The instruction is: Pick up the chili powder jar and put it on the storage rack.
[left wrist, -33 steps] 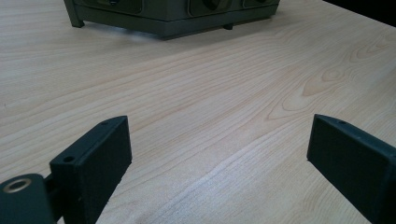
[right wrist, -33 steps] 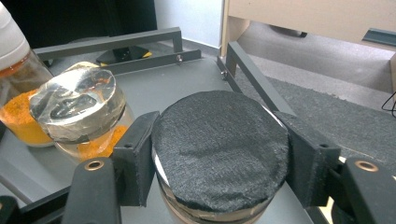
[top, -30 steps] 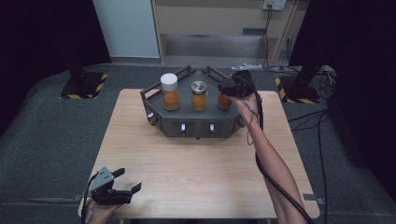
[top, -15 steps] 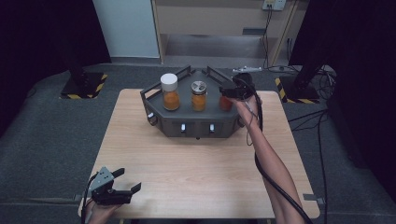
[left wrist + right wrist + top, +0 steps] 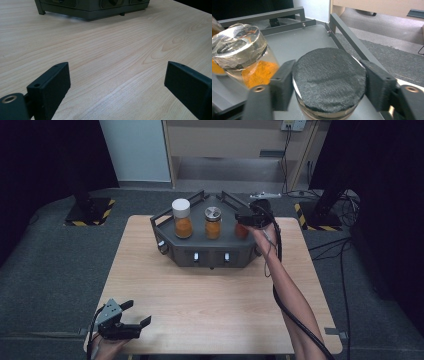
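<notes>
right gripper (image 5: 325, 82): jaws just opened, loosely flanking black-lidded jar (image 5: 329, 77) at tray's (image 5: 210, 252) right corner, probably letting go | left gripper (image 5: 131, 321): wide open, empty, parked at table's (image 5: 210, 295) near-left corner

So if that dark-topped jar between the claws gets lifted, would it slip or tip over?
The dark-topped jar probably grips well: its lid looks rough and felt-like, not glossy. The right gripper has just been opening, its jaws flanking the lid, so the hold is doubtful. Like the glass-lidded jar, it seems to hold orange powder, so probably moderately heavy, fragile if glass, and stable upright on the tray.
</notes>
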### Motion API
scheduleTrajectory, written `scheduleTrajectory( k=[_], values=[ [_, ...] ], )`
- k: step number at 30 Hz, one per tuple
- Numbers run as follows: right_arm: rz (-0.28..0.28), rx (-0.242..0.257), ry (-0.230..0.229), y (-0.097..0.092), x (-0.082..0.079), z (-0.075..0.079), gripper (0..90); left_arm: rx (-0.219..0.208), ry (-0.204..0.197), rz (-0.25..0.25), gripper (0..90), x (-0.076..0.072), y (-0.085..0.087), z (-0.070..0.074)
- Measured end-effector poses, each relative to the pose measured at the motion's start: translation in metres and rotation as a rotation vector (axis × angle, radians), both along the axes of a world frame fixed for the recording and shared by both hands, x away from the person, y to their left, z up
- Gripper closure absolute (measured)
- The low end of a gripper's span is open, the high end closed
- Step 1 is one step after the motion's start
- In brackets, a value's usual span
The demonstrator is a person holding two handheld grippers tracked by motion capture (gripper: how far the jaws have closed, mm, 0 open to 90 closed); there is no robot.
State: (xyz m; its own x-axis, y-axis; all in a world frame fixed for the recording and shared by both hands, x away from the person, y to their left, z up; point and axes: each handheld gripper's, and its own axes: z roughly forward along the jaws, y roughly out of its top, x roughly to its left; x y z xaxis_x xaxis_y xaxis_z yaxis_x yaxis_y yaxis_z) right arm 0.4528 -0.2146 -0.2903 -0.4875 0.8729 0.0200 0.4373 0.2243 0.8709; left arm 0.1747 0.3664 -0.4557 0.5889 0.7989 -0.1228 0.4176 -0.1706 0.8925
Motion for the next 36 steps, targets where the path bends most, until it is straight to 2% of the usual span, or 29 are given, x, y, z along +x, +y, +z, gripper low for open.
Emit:
scheduleTrajectory(
  k=[3,5,7,9,12,18,36],
  values=[
    [-0.01,-0.015,-0.027,0.001,-0.005,0.0,22.5,0.001,0.001,0.002,5.6,0.0,0.0,0.0],
    [-0.005,0.007,-0.025,-0.003,-0.006,0.001,18.5,0.001,0.0,0.001,5.6,0.0,0.0,0.0],
    [0.002,0.004,-0.032,-0.005,-0.009,0.003,15.6,0.002,0.002,0.002,5.6,0.0,0.0,0.0],
    [0.003,-0.009,-0.045,-0.005,-0.013,0.004,14.4,0.003,0.001,0.002,5.6,0.0,-0.001,0.0],
    [0.009,0.002,-0.056,-0.01,-0.018,0.008,12.5,0.005,0.002,0.001,5.6,0.0,-0.001,0.001],
    [0.034,-0.022,-0.076,-0.014,-0.027,0.016,12.0,0.007,0.002,0.002,5.6,0.0,-0.001,0.001],
    [0.132,-0.01,-0.137,-0.028,-0.064,0.02,12.1,0.009,0.003,-0.002,5.8,0.0,-0.002,0.001]
  ],
)
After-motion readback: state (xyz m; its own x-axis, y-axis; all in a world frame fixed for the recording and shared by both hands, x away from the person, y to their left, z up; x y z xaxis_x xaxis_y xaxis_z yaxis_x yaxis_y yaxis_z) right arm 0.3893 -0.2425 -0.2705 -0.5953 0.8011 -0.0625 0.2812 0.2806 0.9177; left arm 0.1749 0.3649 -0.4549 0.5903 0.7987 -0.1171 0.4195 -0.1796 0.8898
